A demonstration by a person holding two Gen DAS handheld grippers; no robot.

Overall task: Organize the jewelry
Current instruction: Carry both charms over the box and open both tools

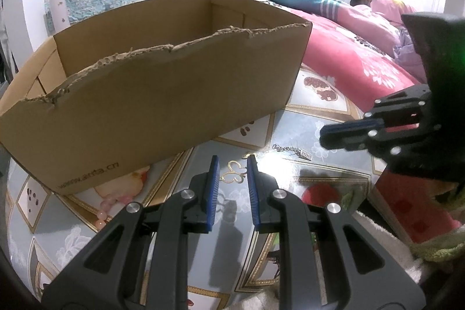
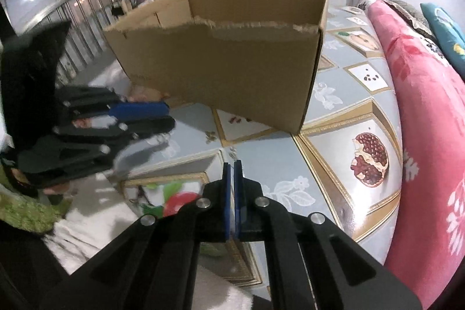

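Cardboard box blocks the far-left w/ its tall torn wall, open top free. Pink quilt walls off the right. Btwn them, bare patterned mat runs far. Near strip mostly open: gold trinket, chain, pink beads lie low.

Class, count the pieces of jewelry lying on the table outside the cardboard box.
3: a gold brooch between the left hand-held gripper's fingers, a silver chain to its right, and pink beads by the box. Others may be hidden.
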